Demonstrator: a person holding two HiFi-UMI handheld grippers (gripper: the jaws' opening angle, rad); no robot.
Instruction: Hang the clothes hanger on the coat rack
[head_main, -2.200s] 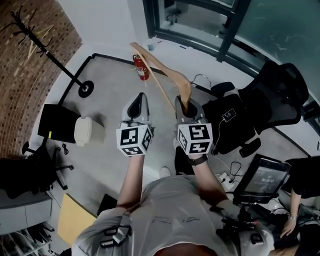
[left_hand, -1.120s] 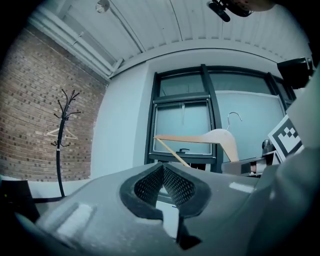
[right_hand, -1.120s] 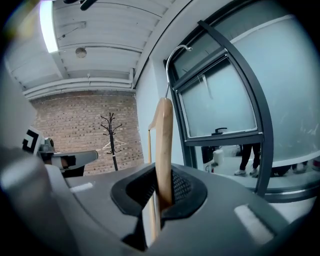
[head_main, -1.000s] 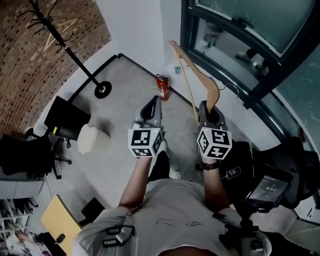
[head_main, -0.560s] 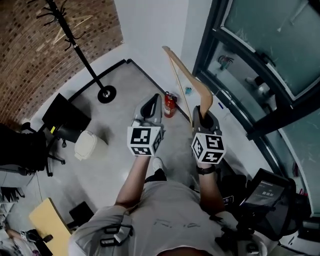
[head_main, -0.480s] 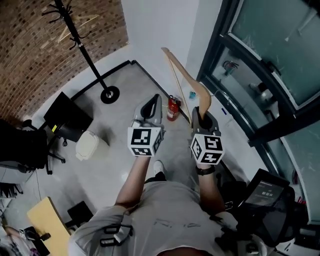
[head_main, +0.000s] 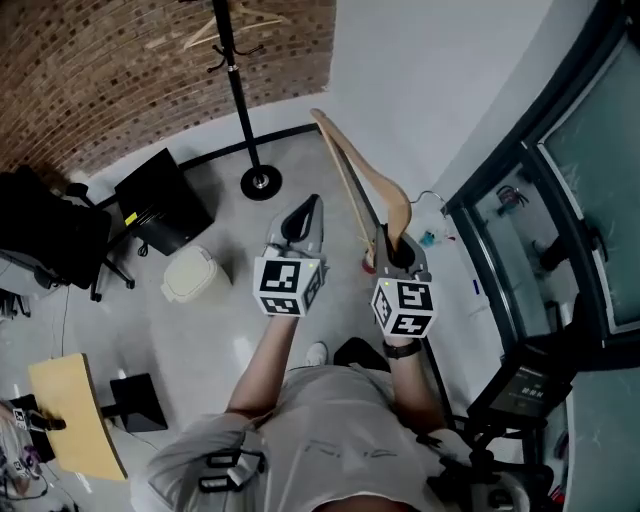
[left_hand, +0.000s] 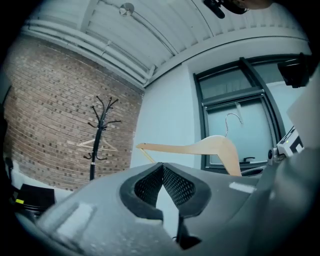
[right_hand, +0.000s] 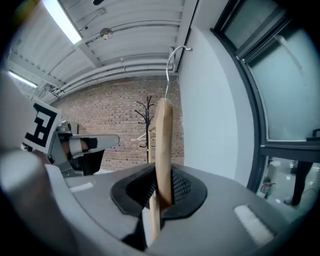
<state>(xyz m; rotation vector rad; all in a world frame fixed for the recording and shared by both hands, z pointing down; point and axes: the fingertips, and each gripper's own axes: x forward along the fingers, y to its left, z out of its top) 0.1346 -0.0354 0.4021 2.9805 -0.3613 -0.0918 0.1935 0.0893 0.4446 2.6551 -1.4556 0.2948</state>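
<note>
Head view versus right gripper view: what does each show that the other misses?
Only the head view: the round base of the coat rack on the floor, a white bin and the person's arms. Only the right gripper view: the right tongs shut on the wooden hanger, seen close, and a ceiling light strip. Both: the hanger, the coat rack in front of the brick wall, and the left tongs.
</note>
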